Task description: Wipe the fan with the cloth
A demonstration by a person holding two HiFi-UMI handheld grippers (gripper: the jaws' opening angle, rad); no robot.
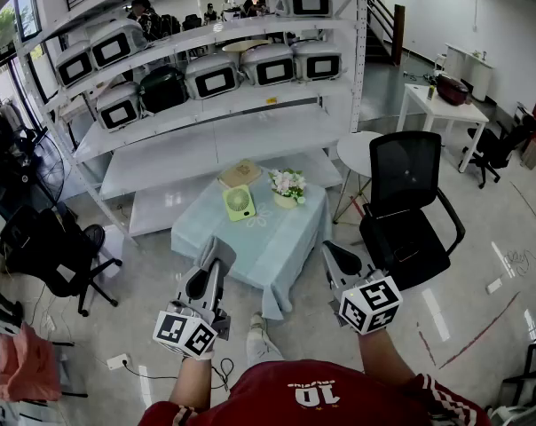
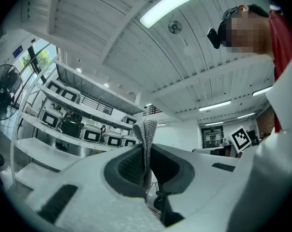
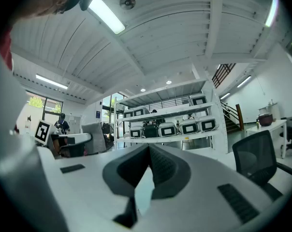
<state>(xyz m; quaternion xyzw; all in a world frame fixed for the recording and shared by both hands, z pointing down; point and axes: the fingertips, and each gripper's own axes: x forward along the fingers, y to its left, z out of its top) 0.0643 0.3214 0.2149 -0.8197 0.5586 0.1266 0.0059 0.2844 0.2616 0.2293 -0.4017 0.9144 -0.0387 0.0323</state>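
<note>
The left claw (image 1: pixel 218 250) is clamped on a grey knitted cloth (image 2: pixel 147 138), and a fold of it is seen poking up past the tips. The right claw (image 1: pixel 333 252) is closed tip to tip, with nothing held. Both are held short of the counter (image 1: pixel 281 251), which is draped in pale blue. The small green fan (image 1: pixel 239 203) is stood upright towards the far side, just in front of a tan box (image 1: pixel 240 173), with a pot of flowers (image 1: pixel 287 185) beside it, well apart from both claws.
</note>
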